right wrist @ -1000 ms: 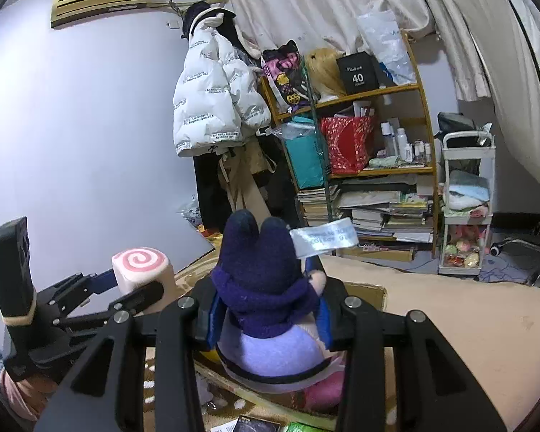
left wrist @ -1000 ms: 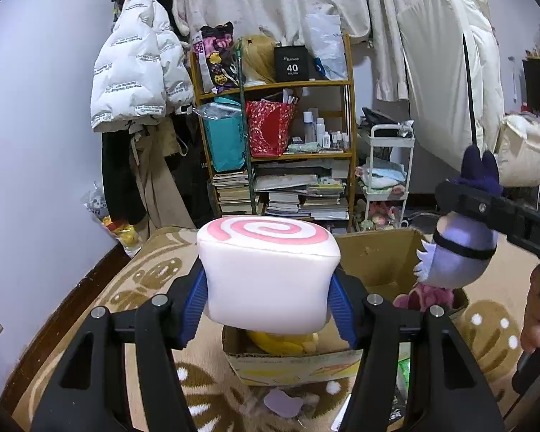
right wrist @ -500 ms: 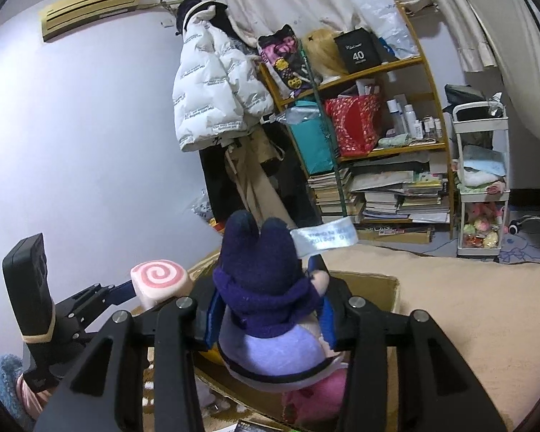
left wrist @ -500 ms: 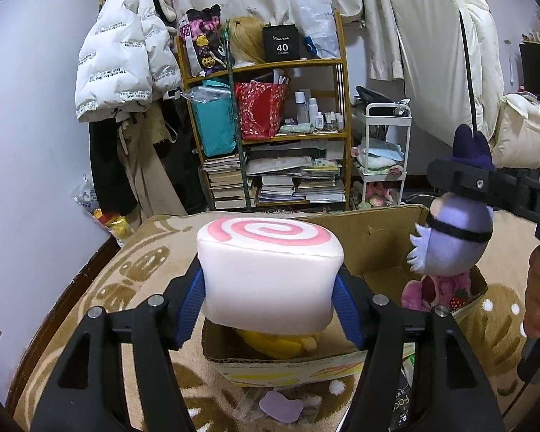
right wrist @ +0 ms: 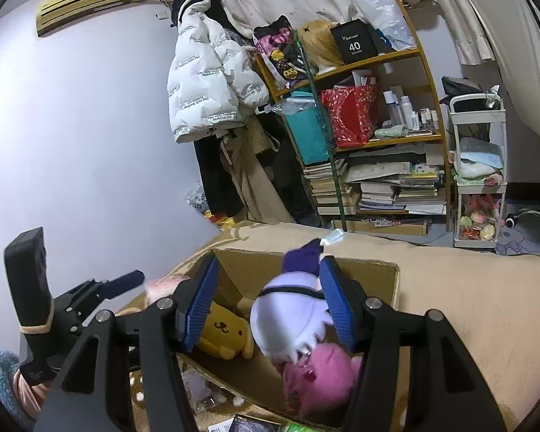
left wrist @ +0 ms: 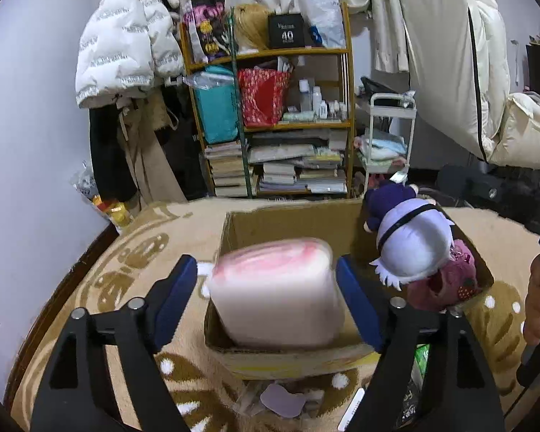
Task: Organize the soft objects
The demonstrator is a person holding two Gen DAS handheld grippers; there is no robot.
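One yellow plush [right wrist: 224, 331] in the cardboard box [right wrist: 396, 277], only in right-wrist view.

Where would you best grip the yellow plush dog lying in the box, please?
Probably the broad head of the yellow plush dog, squeezed side to side, coming from above: the cardboard box walls it in, leaving only the open top.
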